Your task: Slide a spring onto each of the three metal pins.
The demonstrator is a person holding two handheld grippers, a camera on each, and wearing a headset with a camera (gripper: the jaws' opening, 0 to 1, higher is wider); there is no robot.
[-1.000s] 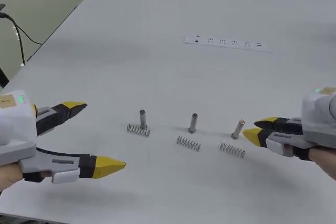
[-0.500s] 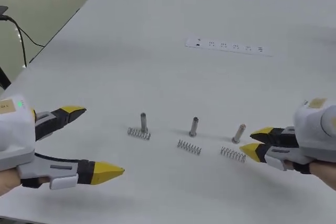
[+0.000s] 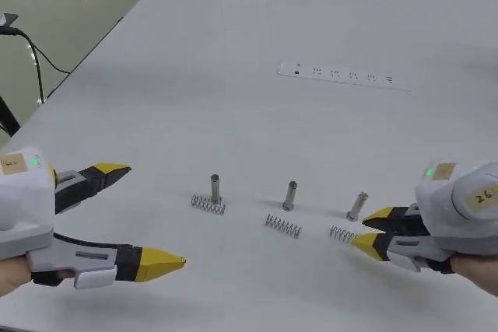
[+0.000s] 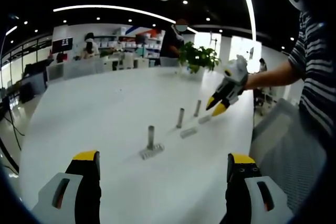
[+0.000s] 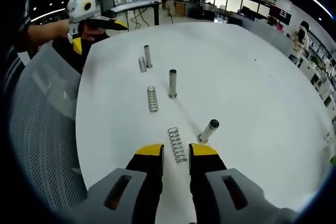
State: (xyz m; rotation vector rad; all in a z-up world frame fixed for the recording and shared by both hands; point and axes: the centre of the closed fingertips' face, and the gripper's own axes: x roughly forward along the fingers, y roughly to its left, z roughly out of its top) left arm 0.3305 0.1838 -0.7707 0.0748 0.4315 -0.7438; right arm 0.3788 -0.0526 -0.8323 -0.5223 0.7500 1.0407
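Three metal pins stand in a row on the white table: left pin (image 3: 215,187), middle pin (image 3: 289,195), right pin (image 3: 358,205), the last one leaning. A spring lies in front of each: left spring (image 3: 208,205), middle spring (image 3: 282,226), right spring (image 3: 341,233). My right gripper (image 3: 367,229) is low at the right spring (image 5: 176,144), jaws narrowly open, with the spring's near end between its tips. My left gripper (image 3: 144,215) hovers wide open, left of the row, nothing in it. The left gripper view has the left pin (image 4: 150,136) ahead.
A white power strip (image 3: 342,76) lies further back on the table. A black cable (image 3: 35,56) hangs off the left side. The table's near edge runs just under both grippers. People and desks stand in the room behind.
My right gripper has come down and in from beside the right pin to the right spring's end. The left gripper has stayed about where it was, wide open.
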